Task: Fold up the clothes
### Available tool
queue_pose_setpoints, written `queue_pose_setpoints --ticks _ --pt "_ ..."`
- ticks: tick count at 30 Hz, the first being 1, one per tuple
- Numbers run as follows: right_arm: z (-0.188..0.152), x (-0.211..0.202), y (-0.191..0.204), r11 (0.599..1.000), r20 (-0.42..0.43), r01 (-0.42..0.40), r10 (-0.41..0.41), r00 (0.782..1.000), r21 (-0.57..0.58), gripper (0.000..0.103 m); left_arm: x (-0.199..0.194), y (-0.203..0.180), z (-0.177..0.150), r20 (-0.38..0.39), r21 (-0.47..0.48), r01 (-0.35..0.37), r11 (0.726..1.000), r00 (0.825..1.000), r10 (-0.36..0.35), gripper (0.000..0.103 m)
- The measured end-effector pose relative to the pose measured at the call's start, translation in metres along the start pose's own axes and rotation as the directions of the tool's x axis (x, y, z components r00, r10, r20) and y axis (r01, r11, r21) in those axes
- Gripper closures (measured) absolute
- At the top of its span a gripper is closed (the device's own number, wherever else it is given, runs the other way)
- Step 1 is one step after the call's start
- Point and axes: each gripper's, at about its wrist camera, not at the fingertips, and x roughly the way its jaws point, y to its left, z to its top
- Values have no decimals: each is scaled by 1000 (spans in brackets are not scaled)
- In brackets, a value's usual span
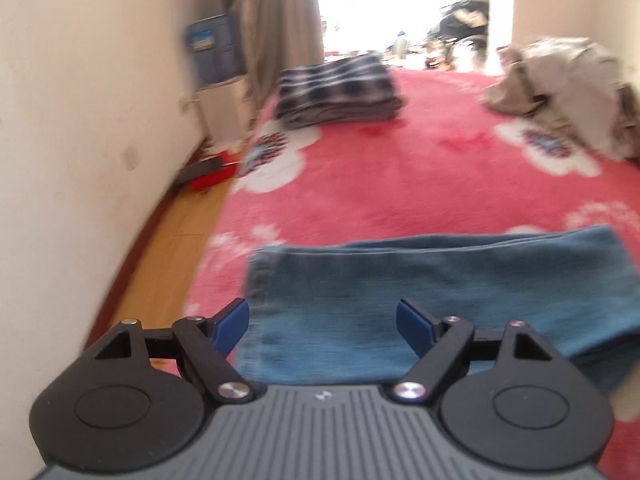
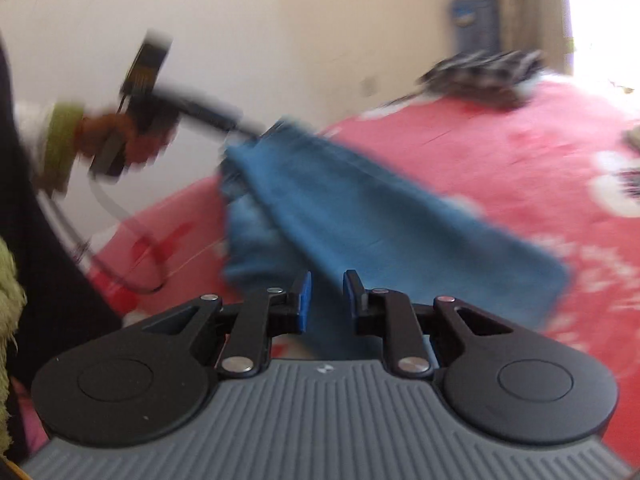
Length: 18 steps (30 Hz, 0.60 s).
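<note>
Left gripper (image 1: 322,326): jaws wide, empty, above near edge of folded jeans (image 1: 420,300) lying on red blanket (image 1: 400,176) w/ white flowers. Right gripper (image 2: 325,298): jaws narrow w/ small gap, nothing held, jeans just beyond. Far left: folded plaid stack (image 1: 340,92); far right: beige clothes pile (image 1: 568,92).

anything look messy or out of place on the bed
Yes: a beige crumpled heap of clothes lies unfolded at the far right, unlike the neat plaid stack and the folded jeans.
</note>
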Motion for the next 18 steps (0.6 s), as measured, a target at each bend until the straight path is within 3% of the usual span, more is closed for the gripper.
queue_pose_setpoints --ticks 6,10,13,15,18 --pt "-7 42 60 956 -63 -12 -7 998 -295 86 -12 -46 -16 -57 118 176 977 984 -170 21" --pt "-15 67 87 865 -88 -5 -45 995 -502 86 -10 -69 -32 -112 169 256 952 964 -239 21" --pt "-18 81 86 822 -100 14 -86 991 -570 87 -11 -83 -42 -135 232 273 933 959 -247 22" --pt "-14 78 82 839 -88 23 -84 993 -543 95 -12 -89 -46 -142 263 280 923 958 -250 22" --pt "-5 70 71 895 -64 32 -68 996 -445 98 -15 -91 -49 -145 280 285 917 956 -253 22"
